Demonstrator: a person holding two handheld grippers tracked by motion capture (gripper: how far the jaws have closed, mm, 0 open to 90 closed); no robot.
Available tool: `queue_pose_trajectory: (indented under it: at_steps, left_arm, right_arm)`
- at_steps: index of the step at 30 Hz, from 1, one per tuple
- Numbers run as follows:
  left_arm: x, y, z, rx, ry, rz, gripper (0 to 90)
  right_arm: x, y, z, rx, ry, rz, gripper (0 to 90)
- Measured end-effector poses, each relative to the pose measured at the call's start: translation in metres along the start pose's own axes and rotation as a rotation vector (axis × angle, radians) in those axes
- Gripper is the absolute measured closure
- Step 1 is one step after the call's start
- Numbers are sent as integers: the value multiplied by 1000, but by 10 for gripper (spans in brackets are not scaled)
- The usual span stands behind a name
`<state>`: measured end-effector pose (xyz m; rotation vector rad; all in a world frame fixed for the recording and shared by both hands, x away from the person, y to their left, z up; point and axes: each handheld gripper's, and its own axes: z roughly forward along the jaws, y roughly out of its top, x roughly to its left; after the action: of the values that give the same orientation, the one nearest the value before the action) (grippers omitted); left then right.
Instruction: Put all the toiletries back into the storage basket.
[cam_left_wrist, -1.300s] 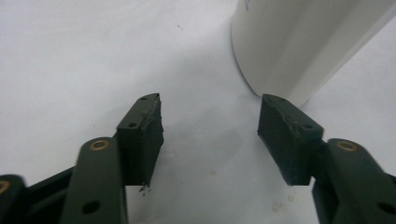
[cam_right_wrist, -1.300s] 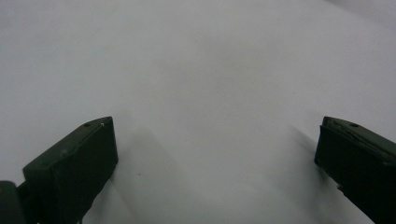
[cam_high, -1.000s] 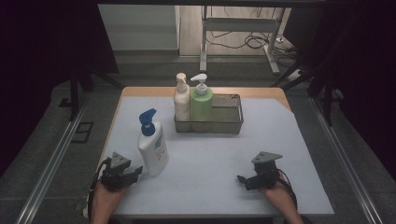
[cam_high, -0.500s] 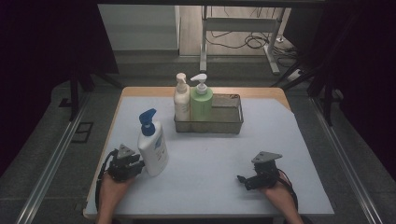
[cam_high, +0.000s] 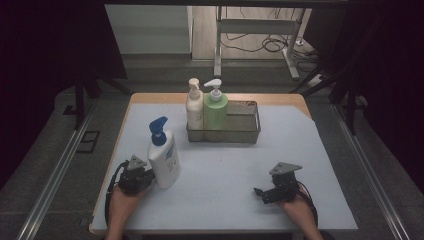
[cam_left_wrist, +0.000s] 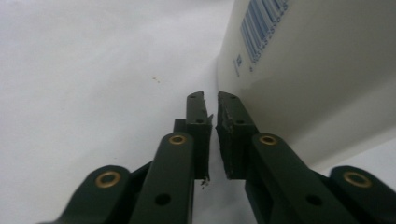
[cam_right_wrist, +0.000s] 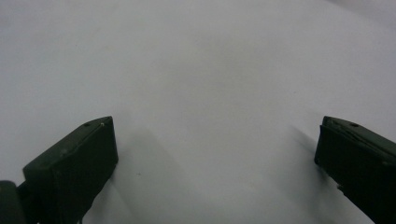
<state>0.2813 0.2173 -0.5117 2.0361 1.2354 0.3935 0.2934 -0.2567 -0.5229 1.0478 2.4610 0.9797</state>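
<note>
A white lotion bottle (cam_high: 165, 161) with a blue pump stands upright at the front left of the table. My left gripper (cam_high: 148, 178) lies low on the sheet right against the bottle's left side. In the left gripper view its jaws have just been closing and stand almost together, with nothing between the fingertips (cam_left_wrist: 198, 103). The bottle (cam_left_wrist: 317, 70) rises just to their right, outside the jaws. My right gripper (cam_high: 258, 192) rests at the front right, open, its jaws (cam_right_wrist: 217, 135) wide apart over bare sheet.
A wire basket (cam_high: 250, 131) stands at the back middle, holding a white pump bottle (cam_high: 194, 107) and a green pump bottle (cam_high: 216, 110) at its left end. A pale sheet (cam_high: 225, 170) covers the table. Dark floor and rails surround it.
The left gripper has crept forward up to the lotion bottle's side and its jaws have come together. The bottle and the right gripper have stayed put.
</note>
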Motion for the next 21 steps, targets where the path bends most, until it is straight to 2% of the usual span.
queue_pose_trajectory:
  at_steps: [4,8,14,21]
  left_arm:
    - [-2,0,1,6,-18,4,857]
    - [-5,0,3,28,-12,18,871]
    - [-8,0,4,31,-15,21,883]
    - [-15,0,7,28,-42,15,886]
  right_arm:
    - [0,0,0,-1,1,1,0]
    - [0,0,0,-1,1,0,0]
    - [0,0,0,-1,-1,1,0]
    - [0,0,0,-1,0,1,0]
